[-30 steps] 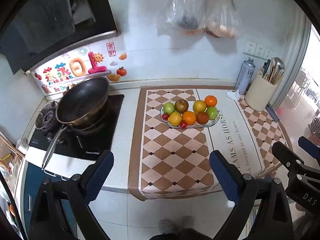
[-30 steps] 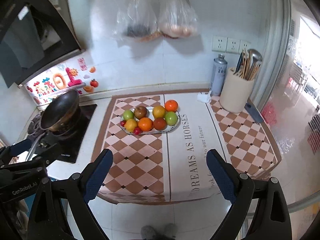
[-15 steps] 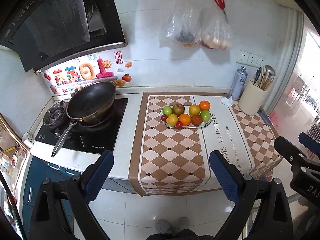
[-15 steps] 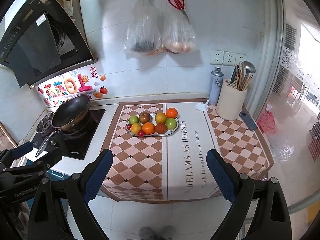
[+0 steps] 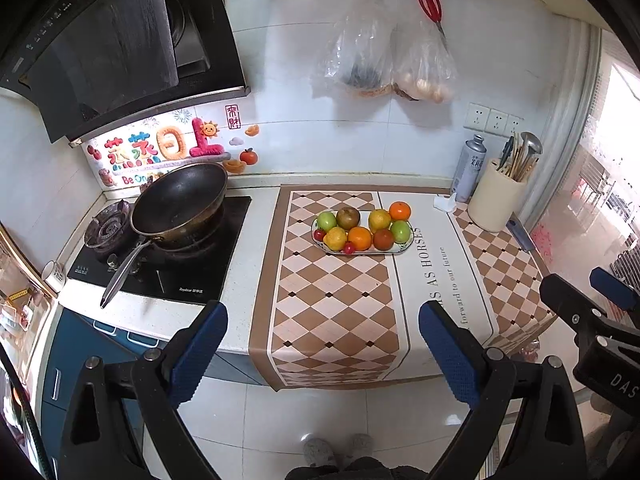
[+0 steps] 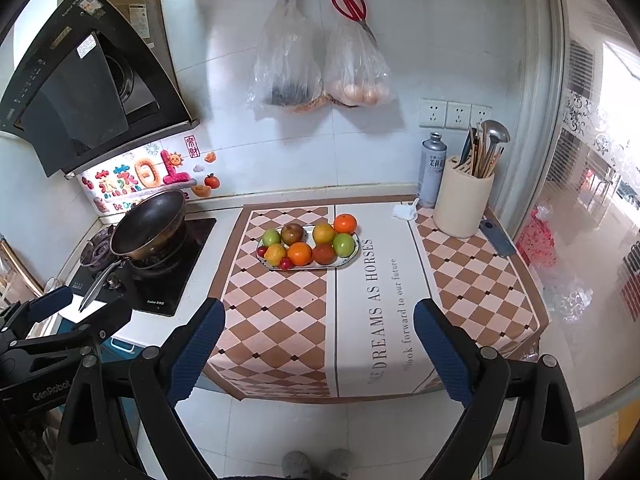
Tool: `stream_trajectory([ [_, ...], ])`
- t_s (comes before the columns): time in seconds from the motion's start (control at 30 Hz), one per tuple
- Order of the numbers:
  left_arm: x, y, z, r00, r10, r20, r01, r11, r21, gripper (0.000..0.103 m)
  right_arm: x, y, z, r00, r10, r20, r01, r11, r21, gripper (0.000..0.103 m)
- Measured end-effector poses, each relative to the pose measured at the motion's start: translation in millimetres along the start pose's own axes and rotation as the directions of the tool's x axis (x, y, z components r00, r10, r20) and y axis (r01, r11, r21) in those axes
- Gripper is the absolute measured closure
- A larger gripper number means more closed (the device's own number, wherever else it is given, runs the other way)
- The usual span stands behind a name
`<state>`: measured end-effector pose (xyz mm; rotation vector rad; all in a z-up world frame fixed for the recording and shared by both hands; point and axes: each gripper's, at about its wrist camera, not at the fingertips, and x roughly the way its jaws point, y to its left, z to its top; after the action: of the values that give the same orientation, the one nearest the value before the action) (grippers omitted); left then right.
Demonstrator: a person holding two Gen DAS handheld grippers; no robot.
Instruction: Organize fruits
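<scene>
A white oval plate (image 5: 405, 249) (image 6: 347, 262) sits on the counter's checkered mat, far from both grippers. It holds several fruits: green apples (image 5: 327, 220), oranges (image 5: 359, 238), a yellow fruit (image 5: 335, 238), a brown one (image 5: 348, 217) and small red ones. One orange (image 5: 400, 211) (image 6: 345, 223) rests at the plate's back right. My left gripper (image 5: 322, 334) is open and empty, held off the counter's front edge. My right gripper (image 6: 318, 332) is open and empty too.
A black wok (image 5: 178, 202) sits on the stove at the left. A cream utensil holder (image 5: 496, 204) and a spray can (image 5: 469, 170) stand at the back right. Two plastic bags (image 6: 320, 68) and red scissors hang on the wall. Floor tiles lie below the counter edge.
Both grippers have pulled back and up from the counter, so the plate looks smaller and farther. The fruits have not moved. Both grippers stay open.
</scene>
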<state>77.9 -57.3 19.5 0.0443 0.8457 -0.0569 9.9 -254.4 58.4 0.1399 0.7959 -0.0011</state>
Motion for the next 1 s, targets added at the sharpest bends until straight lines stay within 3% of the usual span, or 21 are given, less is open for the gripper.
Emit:
stream_trajectory([
  [0.3,25.8,2.0,16.6,1.000,0.027,-0.009,-0.028,0.999,-0.018,0.005,40.8,-11.4,15.1,0.999,-0.019,-0.027,0.020,1.000,0.021,0.005],
  [1.0,142.0,2.4,60.6,0.988,0.085,-0.133,-0.087,0.996,-0.008,0.005,173.7,-20.9,61.2,0.989,-0.082,-0.123,0.082,0.997,-0.003,0.005],
])
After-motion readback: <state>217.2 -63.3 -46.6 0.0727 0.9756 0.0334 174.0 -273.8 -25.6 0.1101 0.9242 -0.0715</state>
